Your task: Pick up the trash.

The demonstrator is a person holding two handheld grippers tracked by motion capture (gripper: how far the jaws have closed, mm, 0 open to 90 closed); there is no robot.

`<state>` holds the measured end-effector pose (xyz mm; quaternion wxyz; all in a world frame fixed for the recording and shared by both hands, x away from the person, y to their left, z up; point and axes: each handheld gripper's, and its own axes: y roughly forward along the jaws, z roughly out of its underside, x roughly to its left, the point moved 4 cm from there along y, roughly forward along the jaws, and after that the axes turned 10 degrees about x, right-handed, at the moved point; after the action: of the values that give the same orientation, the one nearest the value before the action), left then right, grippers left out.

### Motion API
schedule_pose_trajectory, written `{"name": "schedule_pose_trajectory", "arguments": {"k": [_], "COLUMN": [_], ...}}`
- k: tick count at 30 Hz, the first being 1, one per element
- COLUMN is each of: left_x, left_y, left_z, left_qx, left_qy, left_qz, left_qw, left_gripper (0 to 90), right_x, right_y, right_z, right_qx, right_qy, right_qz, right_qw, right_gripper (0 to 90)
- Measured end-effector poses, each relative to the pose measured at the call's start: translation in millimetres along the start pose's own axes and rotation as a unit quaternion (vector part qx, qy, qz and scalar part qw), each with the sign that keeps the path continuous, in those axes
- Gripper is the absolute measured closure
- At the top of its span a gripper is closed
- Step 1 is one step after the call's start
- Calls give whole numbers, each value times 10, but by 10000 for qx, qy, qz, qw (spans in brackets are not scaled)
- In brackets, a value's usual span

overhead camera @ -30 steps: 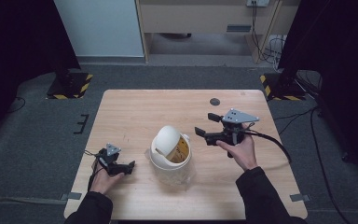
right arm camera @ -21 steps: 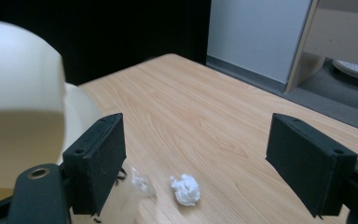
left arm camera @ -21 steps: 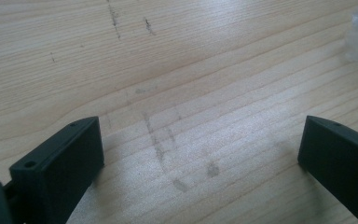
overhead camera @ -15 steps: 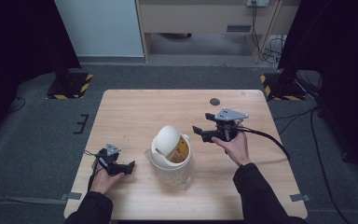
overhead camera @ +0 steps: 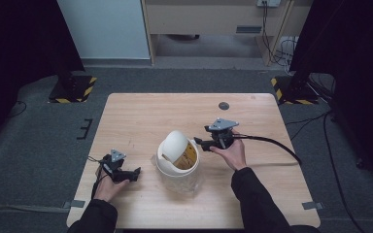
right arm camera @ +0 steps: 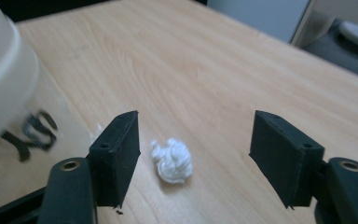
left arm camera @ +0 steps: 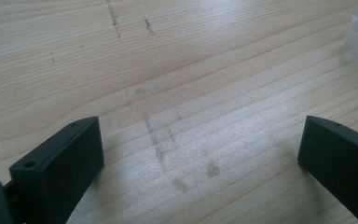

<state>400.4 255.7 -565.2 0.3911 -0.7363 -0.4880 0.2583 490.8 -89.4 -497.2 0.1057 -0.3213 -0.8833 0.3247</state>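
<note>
Right gripper (right arm camera: 193,154) over a crumpled white wad (right arm camera: 171,160) beside the bin (overhead camera: 177,160)

The wad lies on the table (overhead camera: 141,116) just right of the bin, between the right jaws — these have just been closing, partly apart, not touching it. Left gripper (left arm camera: 200,163) rests left of the bin — wide open, holding nothing.

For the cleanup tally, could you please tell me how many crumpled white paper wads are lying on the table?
1: a small crumpled white paper wad beside the bin; others may be hidden.
</note>
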Motion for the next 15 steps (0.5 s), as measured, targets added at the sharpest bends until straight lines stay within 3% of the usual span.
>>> {"name": "schedule_pose_trajectory", "arguments": {"k": [5, 15], "left_x": [0, 0], "left_y": [0, 0], "left_z": [0, 0], "left_qx": [0, 0], "left_qy": [-1, 0], "left_qz": [0, 0], "left_qw": [10000, 10000], "left_gripper": [0, 0], "right_x": [53, 92], "right_y": [205, 430], "right_z": [106, 238], "right_qx": [313, 695], "right_qy": [-9, -68], "right_qz": [-151, -301], "right_qw": [9994, 9971], "right_gripper": [381, 444]}}
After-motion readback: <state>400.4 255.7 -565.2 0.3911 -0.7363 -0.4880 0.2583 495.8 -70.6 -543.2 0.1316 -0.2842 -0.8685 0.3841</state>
